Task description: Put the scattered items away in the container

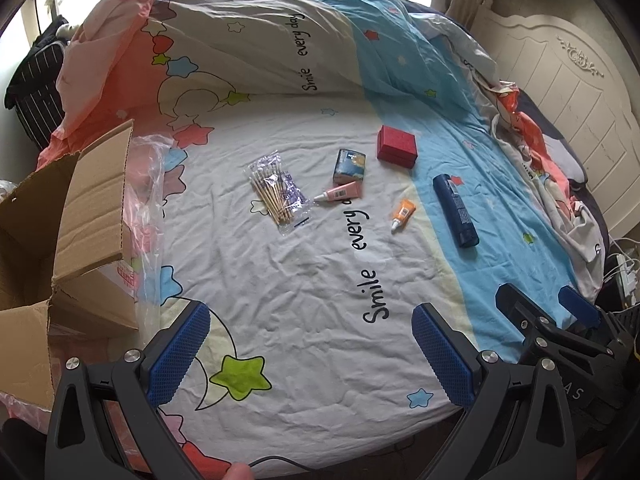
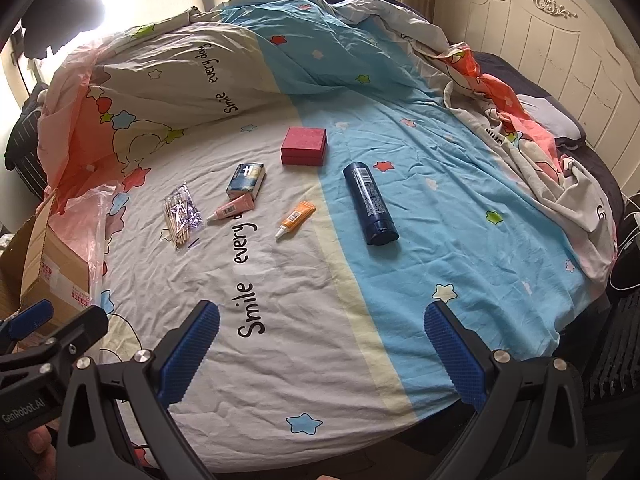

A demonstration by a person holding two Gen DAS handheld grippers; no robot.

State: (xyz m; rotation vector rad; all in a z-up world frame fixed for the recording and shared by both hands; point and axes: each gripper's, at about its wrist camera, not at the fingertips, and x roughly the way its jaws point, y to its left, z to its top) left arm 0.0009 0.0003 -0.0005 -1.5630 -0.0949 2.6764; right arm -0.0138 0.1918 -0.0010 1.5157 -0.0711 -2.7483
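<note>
- Six small items lie out on the bed (image 2: 320,280), all of them on the sheet and none in the cardboard box (image 1: 80,208), which stands open at the left edge of the bed.
- From left to right they are a clear pack of cotton swabs (image 1: 277,194), a pink tube (image 1: 338,193), a small blue packet (image 1: 349,166) just beyond that tube, an orange tube (image 1: 403,216), a red box (image 1: 397,146) farther back, and a dark blue bottle (image 1: 456,210) lying on its side on the blue stripe.
- The inside of the cardboard box is mostly hidden, so I cannot tell whether anything already sits in it; judged from the sheet, all six visible items remain to be put away.
- The left claw (image 1: 312,354) hangs at the near edge of the bed with its jaws spread wide, holding and touching nothing.
- The right claw (image 2: 322,354) hangs just to the right of it, likewise spread wide and empty, well short of the items.
</note>
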